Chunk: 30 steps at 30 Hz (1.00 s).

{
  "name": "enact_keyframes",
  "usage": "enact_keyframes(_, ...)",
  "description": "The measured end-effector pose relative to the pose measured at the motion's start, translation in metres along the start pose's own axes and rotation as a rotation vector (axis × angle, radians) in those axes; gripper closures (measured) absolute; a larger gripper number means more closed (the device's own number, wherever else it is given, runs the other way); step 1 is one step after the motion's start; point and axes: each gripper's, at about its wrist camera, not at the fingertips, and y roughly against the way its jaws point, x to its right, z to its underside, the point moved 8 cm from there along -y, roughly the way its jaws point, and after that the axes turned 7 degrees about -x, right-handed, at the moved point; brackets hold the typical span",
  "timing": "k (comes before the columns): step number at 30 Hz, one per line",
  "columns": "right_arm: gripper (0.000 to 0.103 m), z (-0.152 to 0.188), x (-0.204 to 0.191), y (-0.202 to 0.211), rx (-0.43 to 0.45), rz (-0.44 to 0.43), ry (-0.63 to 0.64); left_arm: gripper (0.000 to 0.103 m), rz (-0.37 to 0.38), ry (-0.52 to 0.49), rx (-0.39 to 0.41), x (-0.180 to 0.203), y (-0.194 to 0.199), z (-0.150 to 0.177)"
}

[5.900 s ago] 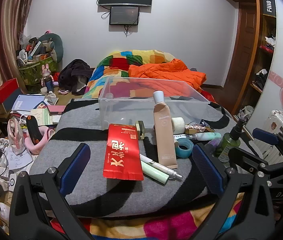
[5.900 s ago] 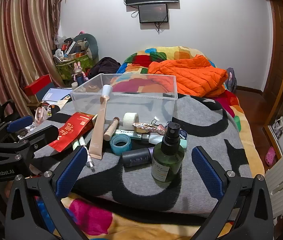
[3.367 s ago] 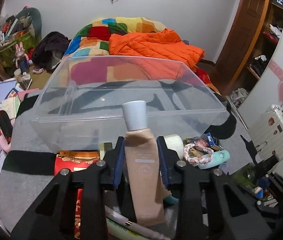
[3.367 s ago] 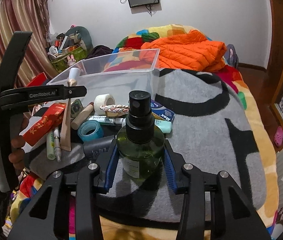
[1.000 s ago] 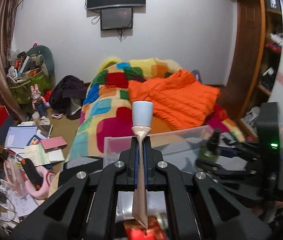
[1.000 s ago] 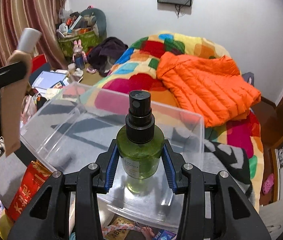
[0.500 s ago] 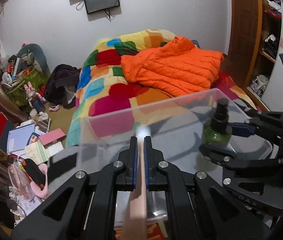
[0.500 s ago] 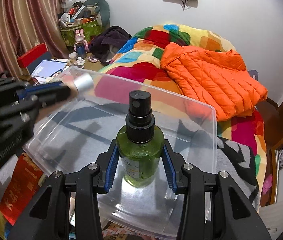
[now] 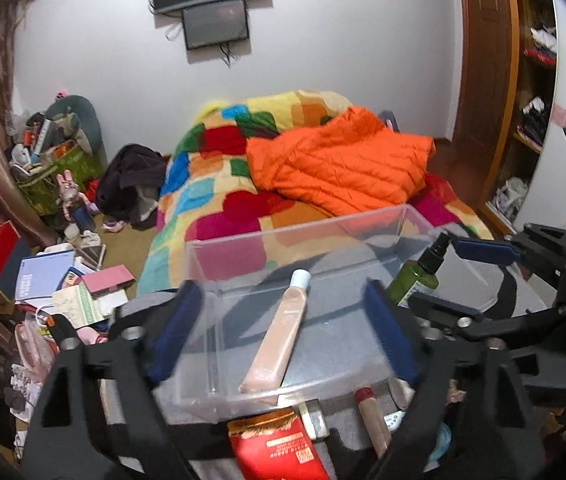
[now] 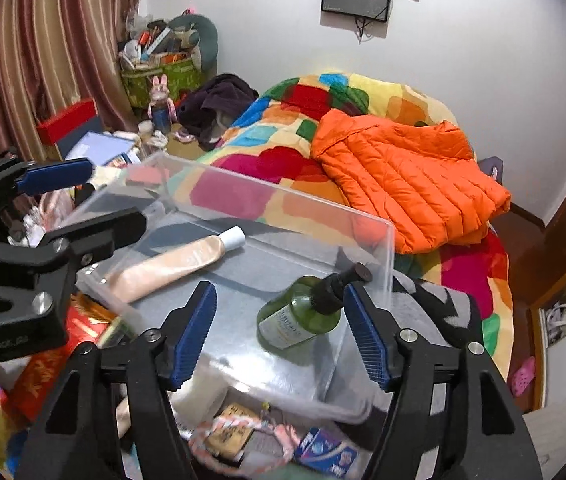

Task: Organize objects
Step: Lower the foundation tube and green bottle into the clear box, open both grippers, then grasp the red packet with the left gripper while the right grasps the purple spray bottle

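A clear plastic bin (image 9: 303,236) (image 10: 387,236) stands on the grey blanket. A beige tube with a white cap (image 9: 279,340) (image 10: 171,264) lies flat inside it at the left. A green spray bottle (image 10: 303,316) (image 9: 415,280) lies tilted inside at the right, leaning toward the bin wall. My left gripper (image 9: 283,332) is open and empty above the tube. My right gripper (image 10: 279,332) is open and empty, its jaws on either side of the bottle without touching it.
In front of the bin lie a red packet (image 9: 275,448), a small tin (image 9: 313,420), a braided cord (image 10: 239,428) and a blue pack (image 10: 323,452). An orange jacket (image 9: 339,168) lies on the bed behind. Clutter covers the floor at the left (image 9: 63,280).
Both grippers have opened. The tube has dropped flat into the bin. The spray bottle has been let go and has tipped over inside the bin.
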Motion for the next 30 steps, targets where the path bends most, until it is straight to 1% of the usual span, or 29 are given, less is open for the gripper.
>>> enact_keyframes(2,0.038,0.002,0.001,0.012,0.021,0.009,-0.004,0.010,0.000,0.022,0.033,-0.005,0.014,0.001)
enact_keyframes(6,0.025,0.008,0.003,0.038,0.074,0.033,-0.012,0.009,0.027,0.055,0.055,-0.014,0.033,0.008)
enact_keyframes(7,0.025,0.011,0.004,0.043,0.084,0.037,-0.013,0.006,0.036,0.064,0.056,-0.016,0.037,0.010)
enact_keyframes(10,0.024,0.018,0.004,0.057,0.105,0.054,-0.019,0.005,0.060,0.086,0.074,-0.018,0.047,0.018)
enact_keyframes(12,0.023,0.026,0.005,0.063,0.113,0.074,-0.026,0.004,0.057,0.102,0.097,-0.021,0.054,0.024)
enact_keyframes(13,0.021,0.029,0.006,0.065,0.115,0.080,-0.030,0.003,0.044,0.113,0.107,-0.022,0.058,0.028)
enact_keyframes(14,0.021,0.034,0.006,0.067,0.116,0.086,-0.038,0.002,0.042,0.120,0.107,-0.024,0.058,0.032)
enact_keyframes(17,0.021,0.051,0.010,0.067,0.101,0.095,-0.070,0.002,0.060,0.132,0.068,-0.026,0.055,0.049)
enact_keyframes(19,0.021,0.067,0.011,0.060,0.069,0.080,-0.101,0.002,0.062,0.139,0.037,-0.028,0.048,0.061)
enact_keyframes(22,0.021,0.089,0.011,0.046,0.012,0.073,-0.145,0.002,0.059,0.131,-0.040,-0.027,0.029,0.085)
enact_keyframes(25,0.021,0.108,0.010,0.035,-0.030,0.066,-0.183,0.002,0.073,0.139,-0.106,-0.024,0.011,0.105)
enact_keyframes(28,0.021,0.122,0.003,0.027,-0.062,0.048,-0.216,0.002,0.038,0.139,-0.137,-0.023,-0.002,0.117)
enact_keyframes(30,0.021,0.128,0.000,0.023,-0.079,0.041,-0.226,0.003,0.031,0.145,-0.155,-0.024,-0.010,0.123)
